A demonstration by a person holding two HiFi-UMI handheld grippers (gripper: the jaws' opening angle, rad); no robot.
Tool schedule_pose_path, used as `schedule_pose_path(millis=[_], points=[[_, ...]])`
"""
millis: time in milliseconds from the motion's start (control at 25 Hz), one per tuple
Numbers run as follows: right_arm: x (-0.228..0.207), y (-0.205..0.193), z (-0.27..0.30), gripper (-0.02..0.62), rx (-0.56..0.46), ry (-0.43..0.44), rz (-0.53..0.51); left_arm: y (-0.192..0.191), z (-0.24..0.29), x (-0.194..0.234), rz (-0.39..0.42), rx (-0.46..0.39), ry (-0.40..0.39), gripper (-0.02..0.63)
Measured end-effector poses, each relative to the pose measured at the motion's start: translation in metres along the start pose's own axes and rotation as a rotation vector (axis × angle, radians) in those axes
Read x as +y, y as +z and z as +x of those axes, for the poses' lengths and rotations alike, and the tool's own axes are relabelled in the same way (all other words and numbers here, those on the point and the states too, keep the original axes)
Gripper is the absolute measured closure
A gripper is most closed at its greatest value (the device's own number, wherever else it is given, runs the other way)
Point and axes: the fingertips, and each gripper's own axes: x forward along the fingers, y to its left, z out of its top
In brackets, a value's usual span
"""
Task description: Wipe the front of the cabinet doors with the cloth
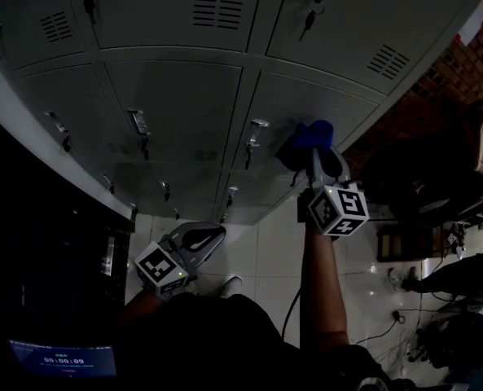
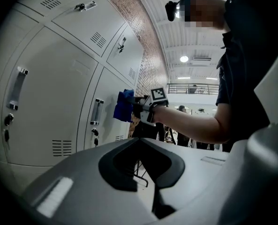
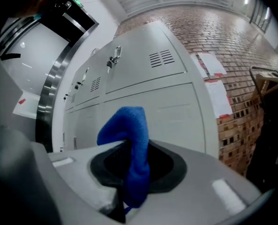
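Grey metal cabinet doors [image 1: 176,96] fill the upper half of the head view. A blue cloth [image 1: 309,134] is pinched in my right gripper [image 1: 319,151], which is shut on it, and the cloth is held up to the lower right door [image 1: 339,104], beside its handle [image 1: 256,130]. In the right gripper view the cloth [image 3: 133,139] folds over between the jaws in front of the door [image 3: 176,107]. My left gripper [image 1: 211,236] hangs lower, away from the doors, shut and empty. Its own view shows the cloth [image 2: 124,105] and the right gripper [image 2: 139,108] at the door [image 2: 108,111].
Handles and keys [image 1: 139,123] stick out from the doors. A brick wall [image 1: 461,72] meets the cabinet's right end. On the tiled floor [image 1: 265,251] are my shoe [image 1: 231,284] and cables [image 1: 388,324]. Dark furniture [image 1: 424,186] stands to the right, a lit screen [image 1: 60,357] at lower left.
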Motion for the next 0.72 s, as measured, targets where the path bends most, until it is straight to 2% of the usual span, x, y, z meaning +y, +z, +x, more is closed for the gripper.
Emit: schedule_pose_path(millis=[240,440,560,720], points=[[0.063,-0.013,0.029,0.528,0.026,0.128,-0.006,0.003,-0.020,0.007,-0.009,-0.002,0.048,0.606],[0.090,-0.031,0.055,0.528,0.068,0.191,0.006,0.000,-0.036,0.014,-0.016,-0.004,0.092,0.606],[0.096,-0.042,0.066,0.528,0.092,0.205,0.015,-0.001,-0.042,0.017,-0.021,-0.005,0.107,0.606],[0.087,-0.049,0.073,0.528,0.109,0.182,0.012,-0.003,-0.047,0.020,-0.024,-0.004,0.121,0.606]])
